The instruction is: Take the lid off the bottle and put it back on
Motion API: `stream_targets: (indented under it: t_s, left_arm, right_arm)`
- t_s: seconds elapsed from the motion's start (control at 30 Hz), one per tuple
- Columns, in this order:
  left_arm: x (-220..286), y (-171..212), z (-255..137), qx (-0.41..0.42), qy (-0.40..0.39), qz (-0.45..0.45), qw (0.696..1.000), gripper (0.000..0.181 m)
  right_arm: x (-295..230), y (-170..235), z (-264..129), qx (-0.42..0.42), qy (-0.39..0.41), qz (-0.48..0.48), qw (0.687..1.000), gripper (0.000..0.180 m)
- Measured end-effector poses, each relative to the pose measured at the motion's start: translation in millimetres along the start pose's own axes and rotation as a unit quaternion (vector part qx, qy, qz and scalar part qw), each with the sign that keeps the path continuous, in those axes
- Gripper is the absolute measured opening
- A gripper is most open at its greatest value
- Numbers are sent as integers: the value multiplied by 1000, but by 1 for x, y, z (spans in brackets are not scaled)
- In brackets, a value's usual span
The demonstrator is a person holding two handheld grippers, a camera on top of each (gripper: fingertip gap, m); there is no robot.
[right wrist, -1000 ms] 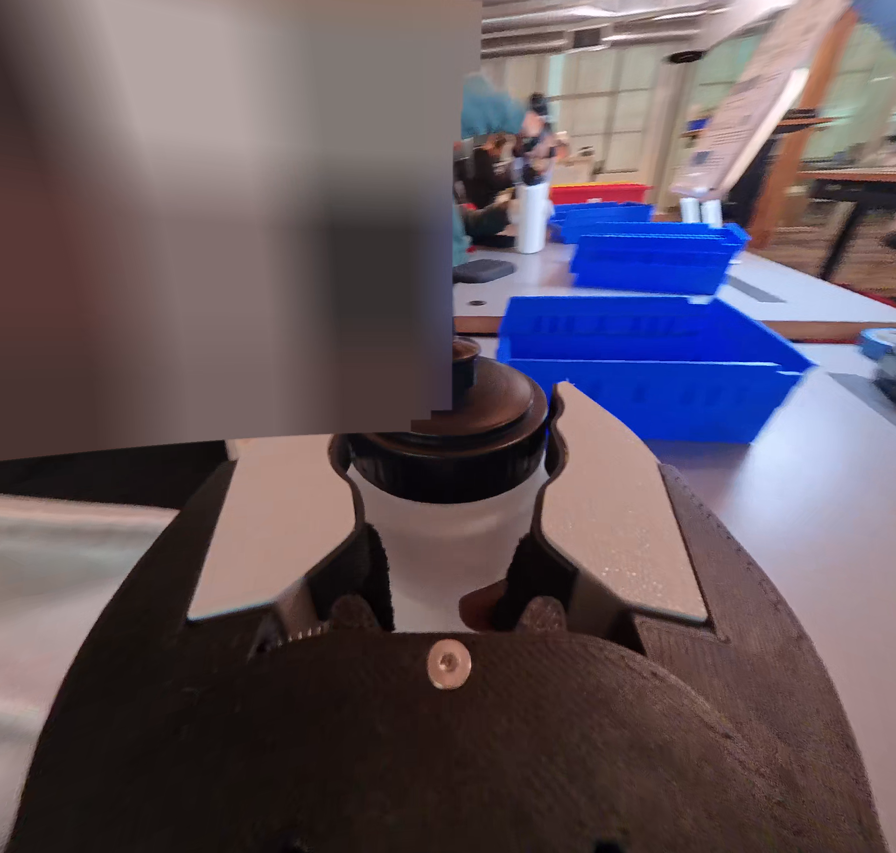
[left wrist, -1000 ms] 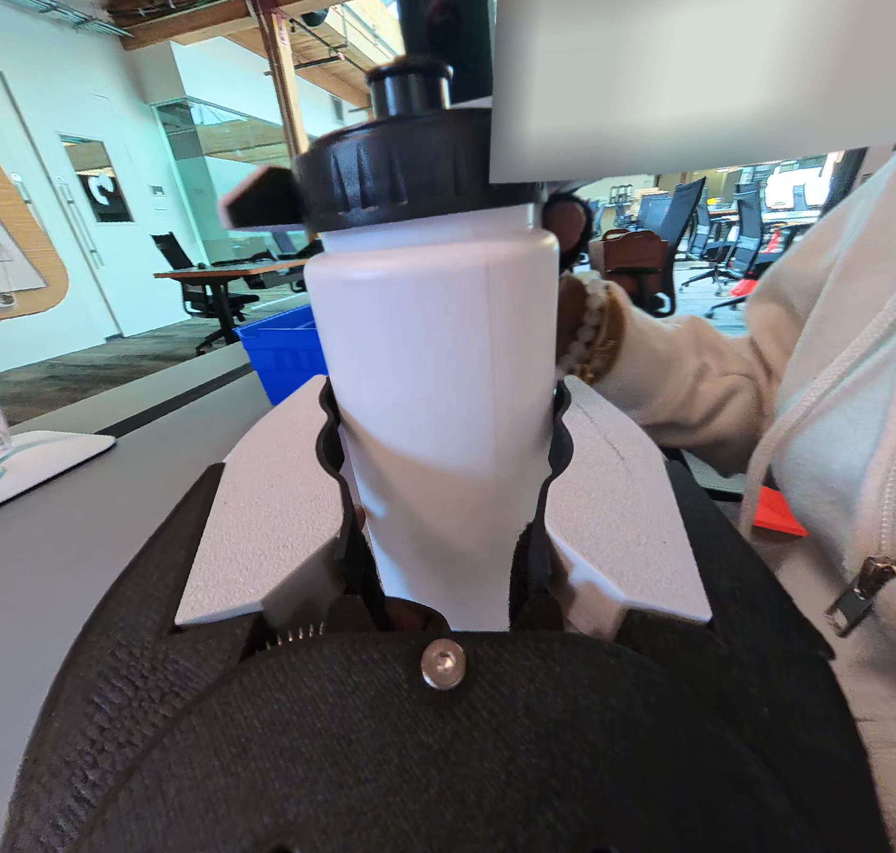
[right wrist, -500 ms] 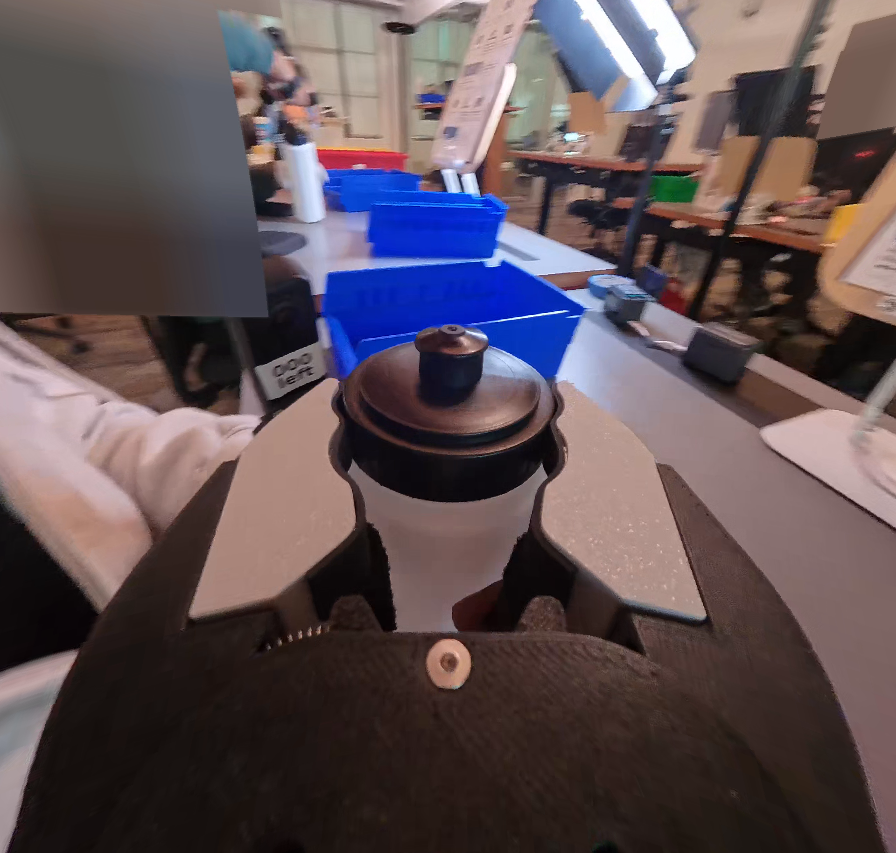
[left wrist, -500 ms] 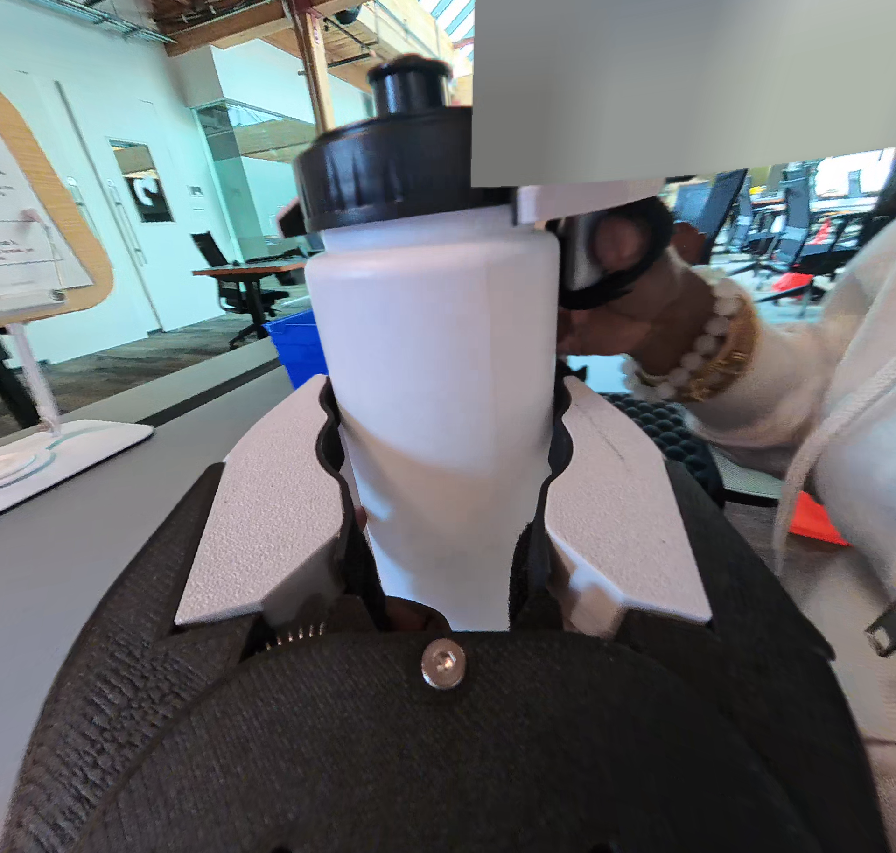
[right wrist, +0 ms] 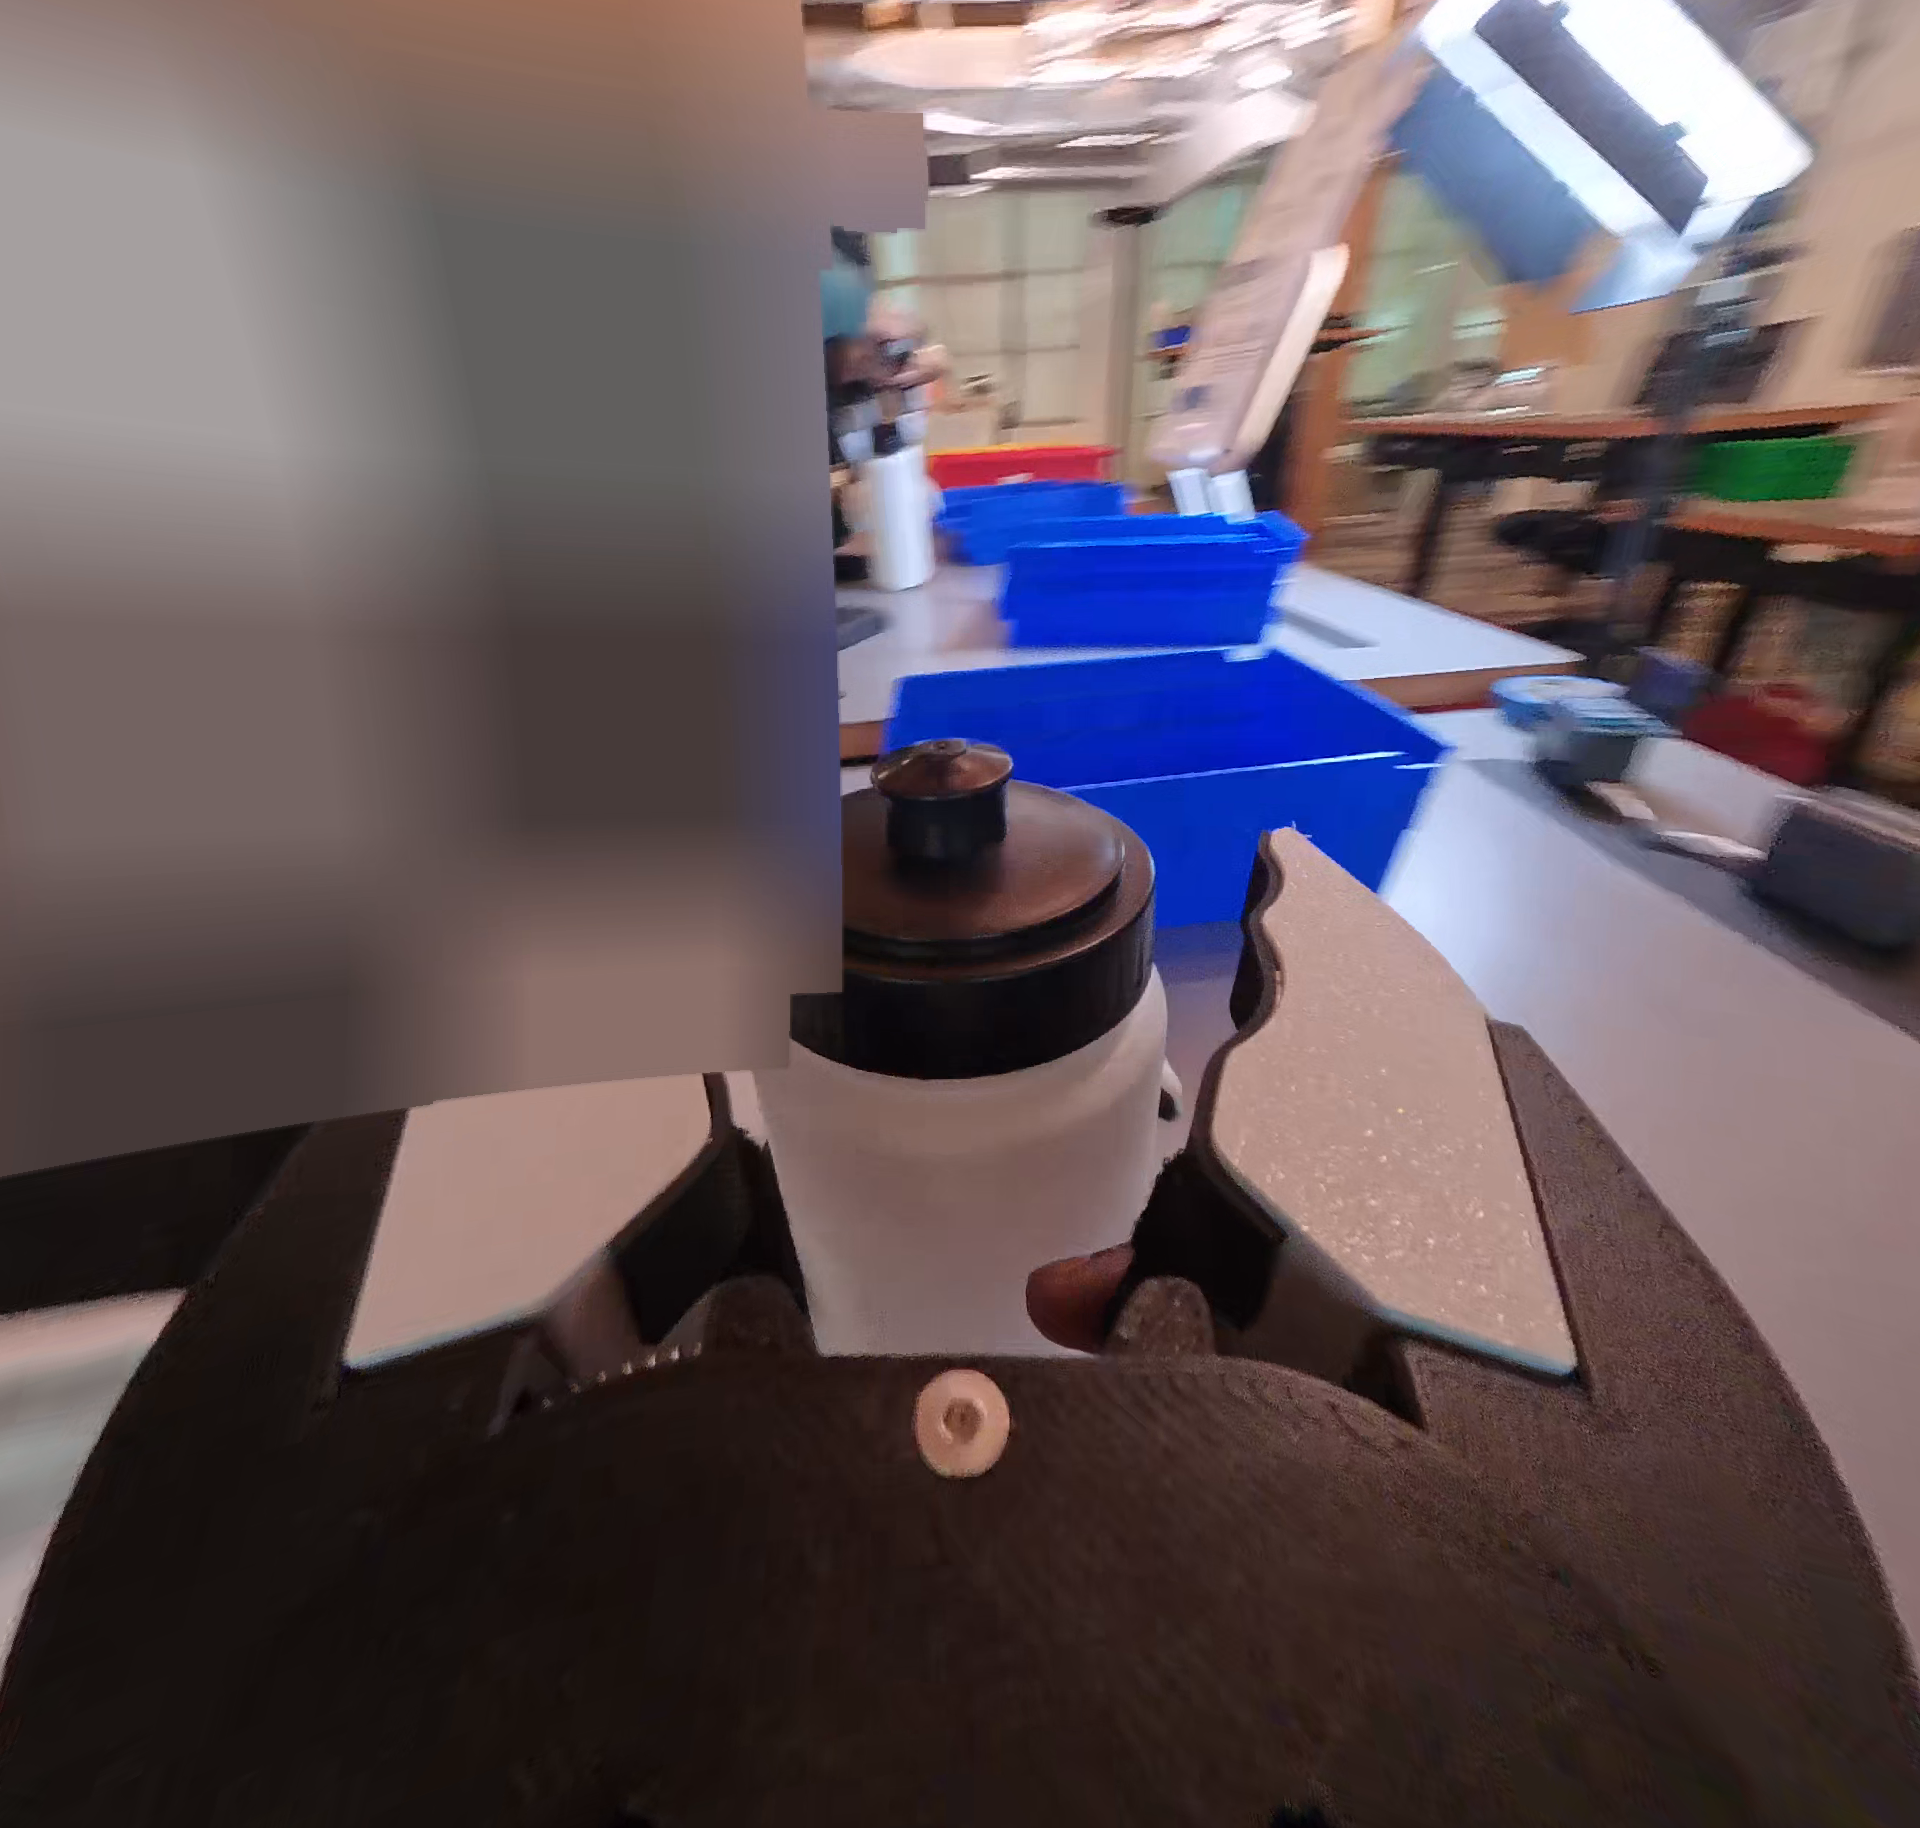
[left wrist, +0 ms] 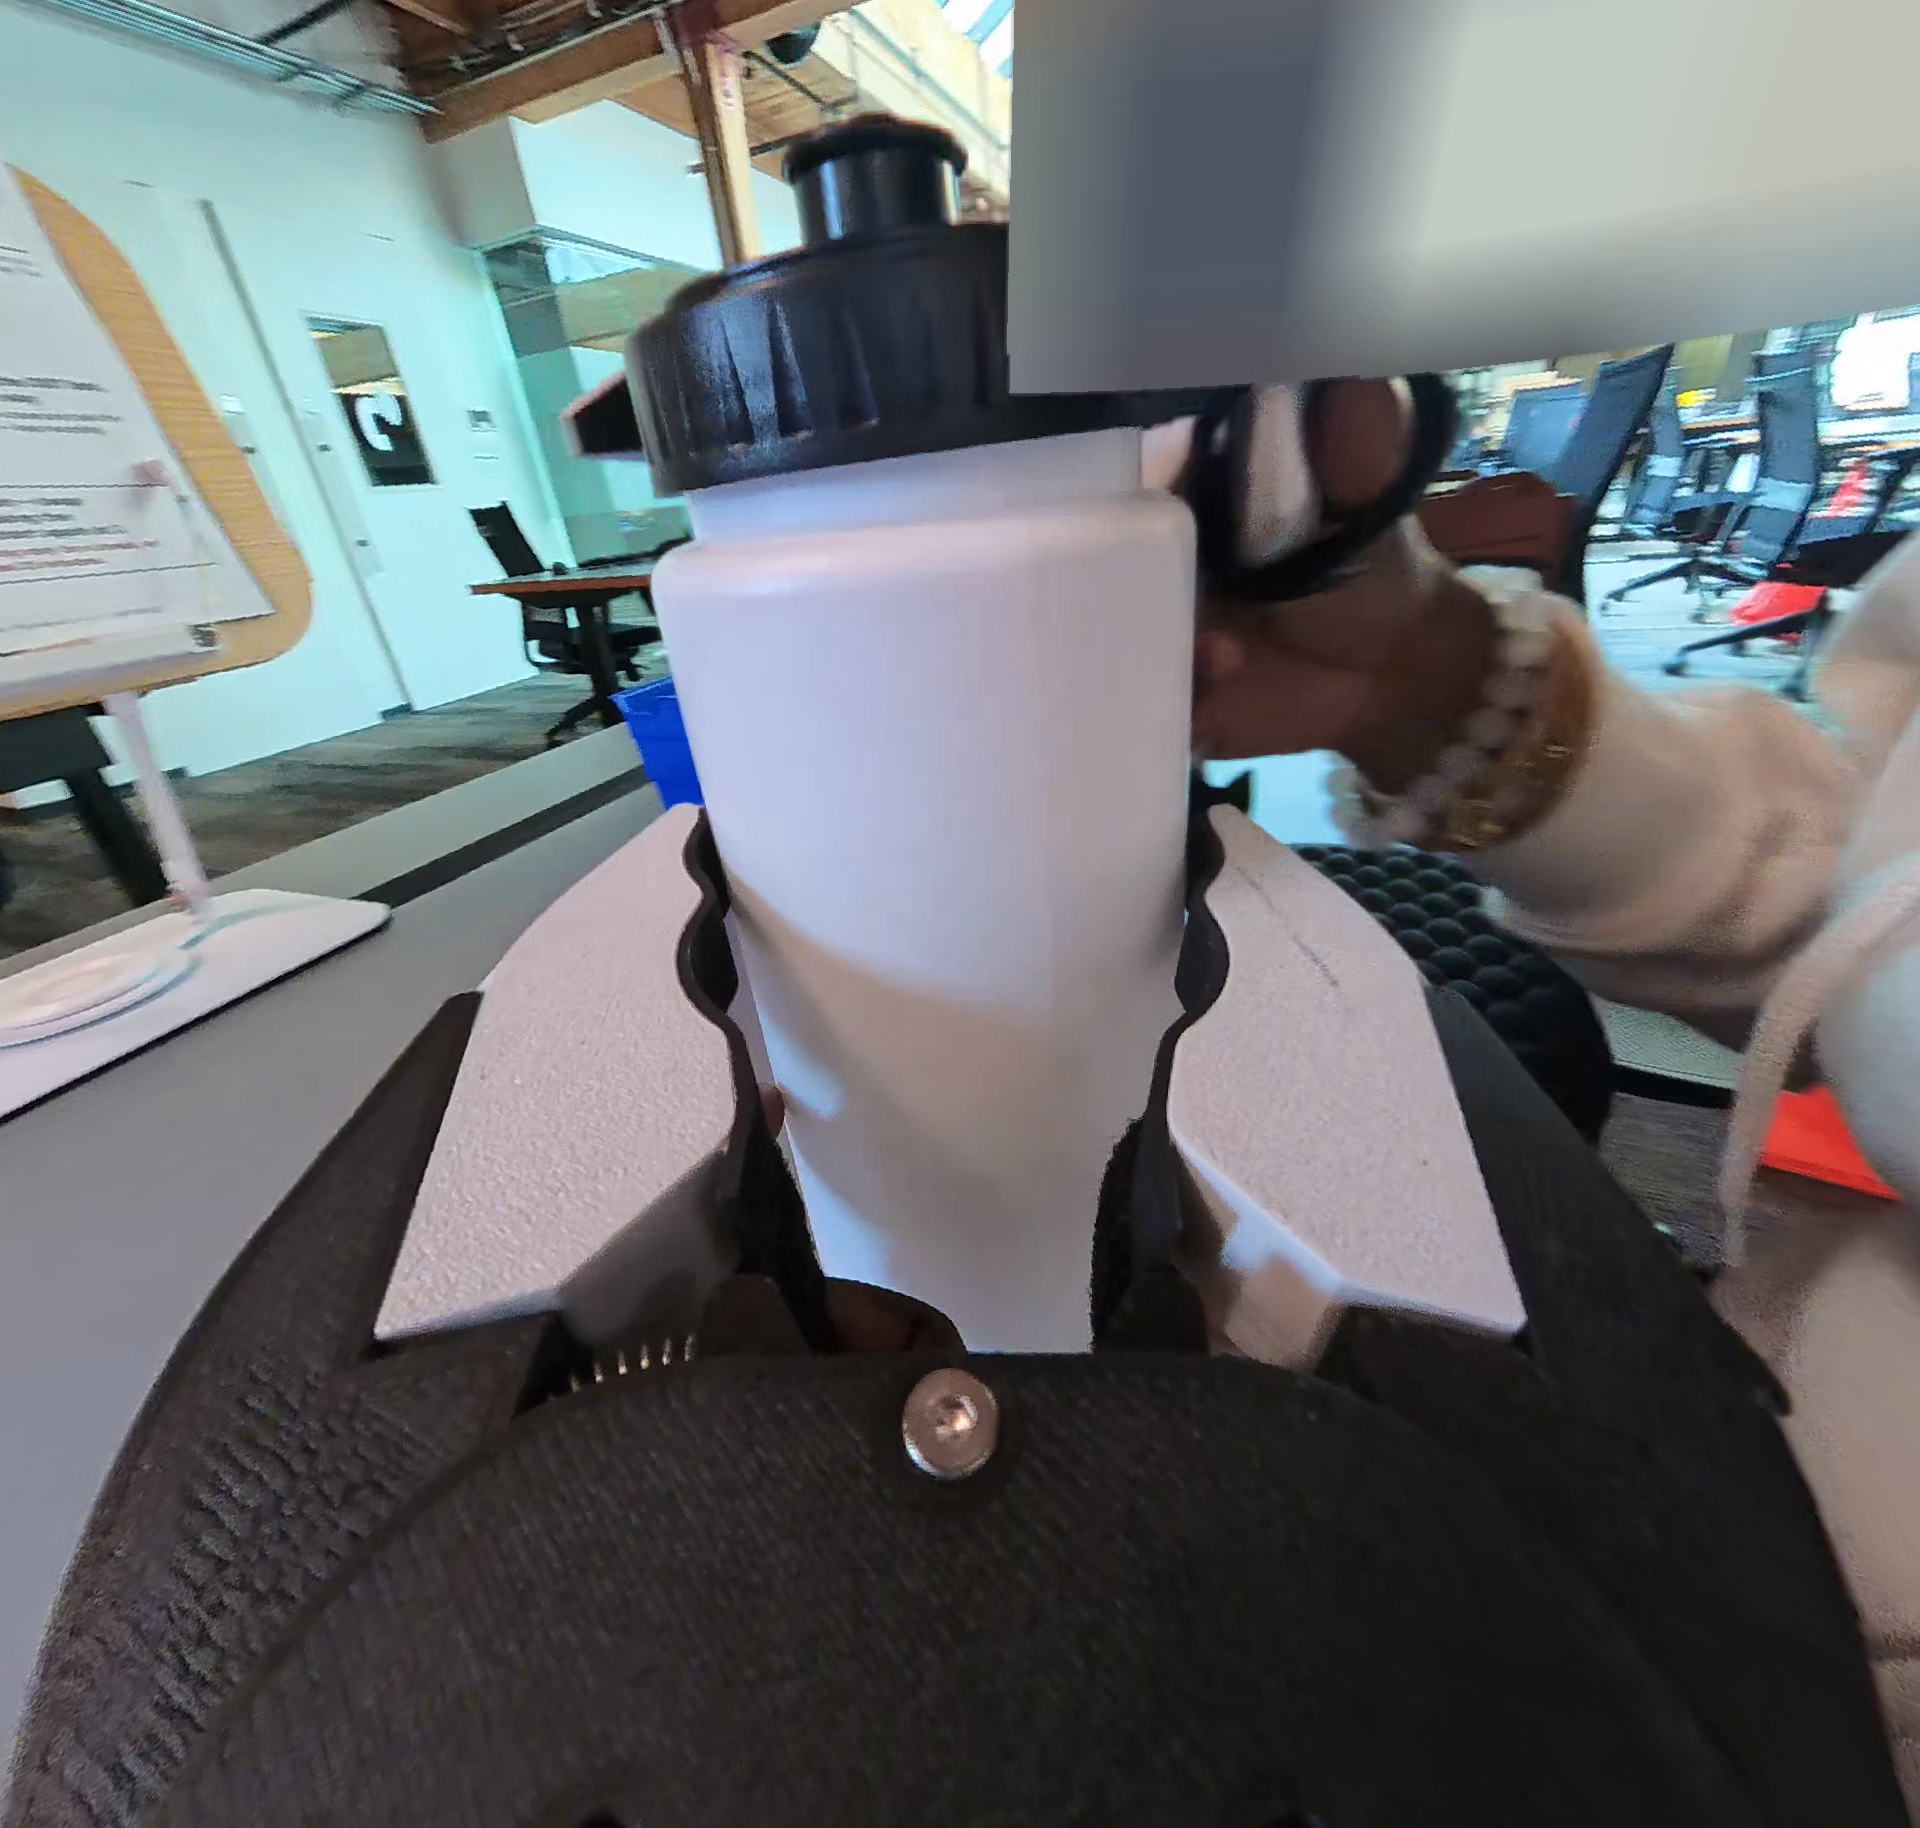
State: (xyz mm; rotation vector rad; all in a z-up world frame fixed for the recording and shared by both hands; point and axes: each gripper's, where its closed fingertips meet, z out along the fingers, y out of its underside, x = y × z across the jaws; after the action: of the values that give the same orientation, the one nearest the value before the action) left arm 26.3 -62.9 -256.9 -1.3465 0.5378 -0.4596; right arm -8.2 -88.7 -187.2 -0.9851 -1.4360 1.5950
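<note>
Gripping the white bottle [left wrist: 935,791] body, the left tool [left wrist: 940,968] steadies it; the right tool [right wrist: 1049,957] stands wide around the black lid [right wrist: 997,937], apparently between twists; closing again comes next.

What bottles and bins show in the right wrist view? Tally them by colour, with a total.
White bottles: 2, the held bottle and the far bottle
Blue bins: 3, the near bin, the middle bin (maybe a stack) and the far bin
Red bins: 1, the red bin
Total: 6
</note>
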Motion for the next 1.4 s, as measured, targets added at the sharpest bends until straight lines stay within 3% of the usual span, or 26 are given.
stream_targets:
  t_s: [0.07,0.13,0.27,0.43,0.57,0.67,0.8,0.9,1.0,1.1,1.2,1.3,1.4]
  left_arm:
    - [-6,1,0,-2,-21,3,1000,85]
    - [-8,1,0,-3,-27,7,1000,85]
    - [-4,0,0,-3,-15,7,1000,85]
    - [4,-1,-1,1,25,-15,1000,84]
    - [18,-2,-1,5,71,-24,997,84]
    - [17,-2,-1,6,71,-28,997,84]
    - [8,-1,0,2,34,-11,999,84]
    - [1,0,0,-2,0,5,1000,85]
    - [-6,1,0,-5,-26,11,1000,85]
    - [-6,1,0,-6,-28,14,999,85]
    - [-7,1,0,-7,-29,7,1000,84]
    - [-6,1,0,-7,-17,1,1000,84]
    - [1,0,-1,-3,13,-9,1000,84]
  right_arm:
    - [7,-2,-2,9,90,-16,996,99]
    - [12,3,-3,-13,163,-49,985,93]
    - [12,13,2,-68,179,-101,976,79]
    - [0,15,3,-86,21,-66,994,78]
    - [-19,15,-4,-90,-149,-55,983,78]
    - [-21,15,-4,-73,-194,-40,977,78]
    - [-13,11,-1,-41,-146,27,988,85]
    - [4,4,-2,-11,-23,53,998,94]
    - [14,1,-4,2,109,25,994,104]
    - [18,-1,-3,-5,185,-28,982,93]
    - [14,6,4,-35,166,-28,985,77]
    - [12,7,6,-50,115,-14,992,77]
    - [2,7,5,-60,15,0,998,77]
